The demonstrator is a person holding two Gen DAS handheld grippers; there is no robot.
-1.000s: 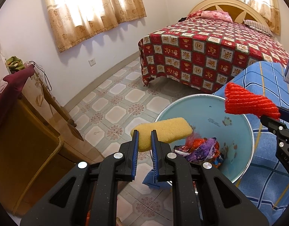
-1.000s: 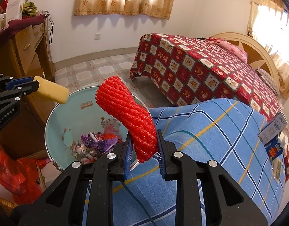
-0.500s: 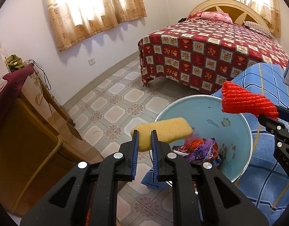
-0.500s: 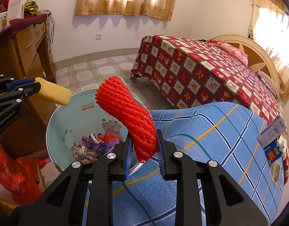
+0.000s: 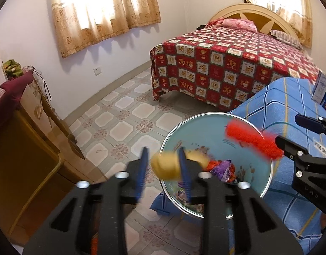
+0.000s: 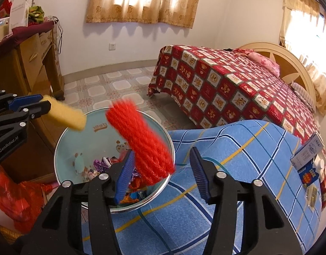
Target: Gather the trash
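Both jaws are opening, spread around the yellow foam point(image 5: 171, 166) and red netting point(image 6: 141, 142); either may miss the bin point(image 6: 63, 140), lower centre of frame.

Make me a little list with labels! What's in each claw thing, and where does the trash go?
Left gripper: jaws opening, yellow foam piece between them, blurred
Right gripper: jaws opening, red foam net loose between them
Trash bin: round, light blue inside, silver rim, right under both pieces
Already inside: crumpled wrappers
Beside bin: blue checked cloth
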